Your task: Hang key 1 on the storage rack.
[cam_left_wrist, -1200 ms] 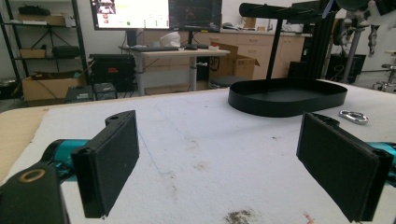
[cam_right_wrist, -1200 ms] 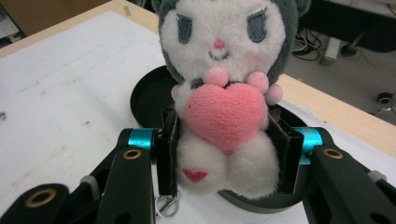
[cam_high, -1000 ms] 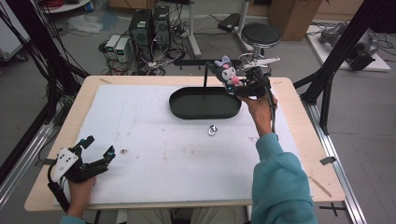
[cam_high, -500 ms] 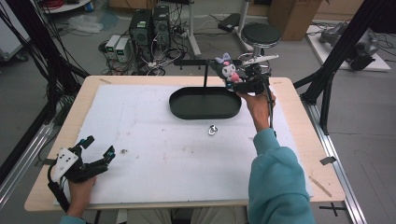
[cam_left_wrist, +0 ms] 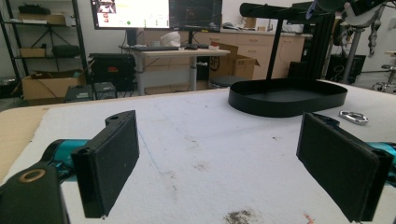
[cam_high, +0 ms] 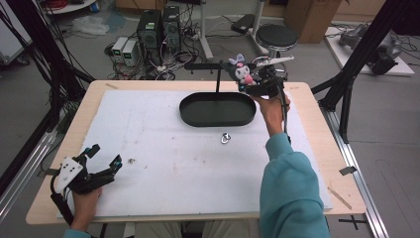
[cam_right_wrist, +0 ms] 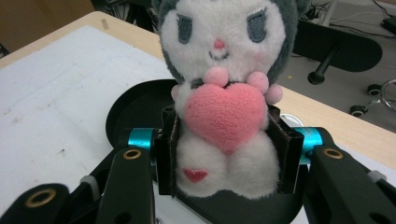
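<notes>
My right gripper is shut on a white plush toy with a dark hood and a pink heart; the black pads squeeze its lower body from both sides. It is held above the right end of the black oval tray, close to the T-shaped black stand rising from the tray. A small silver carabiner lies on the white mat just in front of the tray. My left gripper rests open near the table's front left corner, nothing between its pads.
The white mat covers most of the wooden table. A small dark speck lies beside the left gripper. Computers and cables stand on the floor beyond the far edge, a stool behind the stand. The tray lies ahead in the left gripper view.
The right gripper with the plush toy has shifted slightly left toward the stand's bar. The left gripper has stayed in place.
</notes>
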